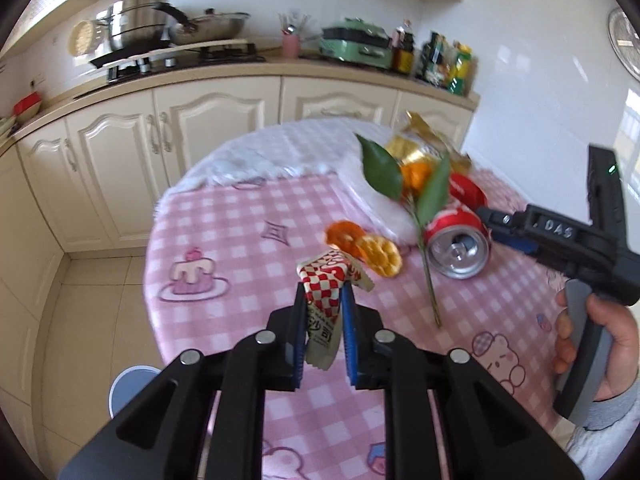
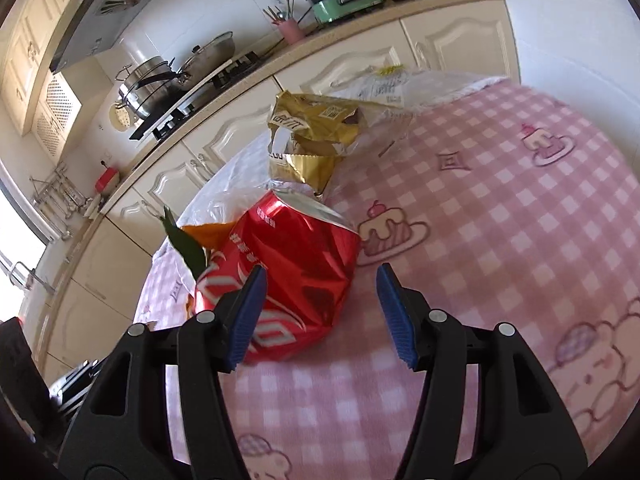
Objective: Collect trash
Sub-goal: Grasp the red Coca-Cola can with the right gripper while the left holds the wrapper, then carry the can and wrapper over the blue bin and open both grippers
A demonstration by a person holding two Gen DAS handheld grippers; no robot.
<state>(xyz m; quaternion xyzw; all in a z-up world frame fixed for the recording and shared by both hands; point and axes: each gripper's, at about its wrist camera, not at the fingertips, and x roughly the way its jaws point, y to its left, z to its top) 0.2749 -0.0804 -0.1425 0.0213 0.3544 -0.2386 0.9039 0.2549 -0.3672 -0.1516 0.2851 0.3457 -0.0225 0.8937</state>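
**Left wrist view: wrapper pinched, can between wide tongs**

The left gripper (image 1: 324, 300) is clamped on a crinkled red-and-white checked wrapper (image 1: 326, 280), near the middle of the pink checked tablecloth (image 1: 224, 216). To the right lies a dented red can (image 2: 288, 280), shiny and crumpled, with the right gripper (image 2: 320, 312) spread wide, its left pad against the can. Beyond: dried orange slices (image 1: 364, 244), leafy twig (image 1: 424, 216), gold foil bag (image 2: 312, 132).

Red-and-white checkered snack wrapper (image 1: 326, 280) is held upright, crumpled, above the pink checked cloth. Two dried orange slices (image 1: 366, 246) lie overlapping just behind it. A crushed red can (image 1: 458, 246) lies on its side, mouth facing the left camera. A leafy twig (image 1: 424, 216) lies beside it. A torn gold foil bag (image 2: 310, 136) sits behind.
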